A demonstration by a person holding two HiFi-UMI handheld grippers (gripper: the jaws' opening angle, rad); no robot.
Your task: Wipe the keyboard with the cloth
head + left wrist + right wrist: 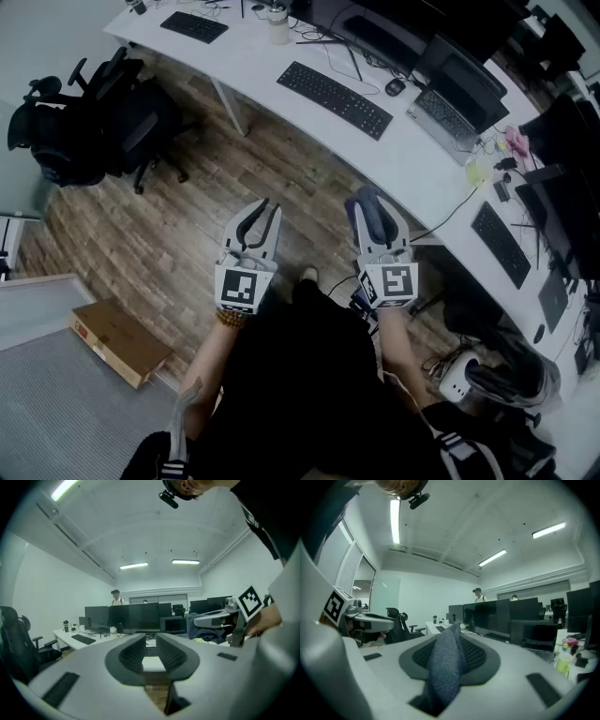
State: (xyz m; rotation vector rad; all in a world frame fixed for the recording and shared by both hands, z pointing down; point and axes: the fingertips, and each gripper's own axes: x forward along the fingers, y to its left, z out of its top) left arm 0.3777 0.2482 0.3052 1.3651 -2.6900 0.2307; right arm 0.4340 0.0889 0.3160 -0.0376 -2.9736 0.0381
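I stand on the wooden floor in front of a long white desk [412,169]. On it lies a black keyboard [334,98], ahead of both grippers and well out of their reach. My right gripper [373,208] [452,644] is shut on a dark blue-grey cloth [364,221] [444,667], which sticks out past the jaw tips and hangs down between them. My left gripper [265,208] [151,641] is shut with nothing between its jaws. Both are held level at waist height, side by side. The left gripper view shows the right gripper [213,619] with the cloth [206,632].
More keyboards [194,26] [500,242], a laptop [448,108], a mouse [395,86] and a cup [277,26] lie along the desk. A black office chair [94,122] stands at the left and a cardboard box [120,342] lies on the floor. A person [478,595] stands behind far monitors.
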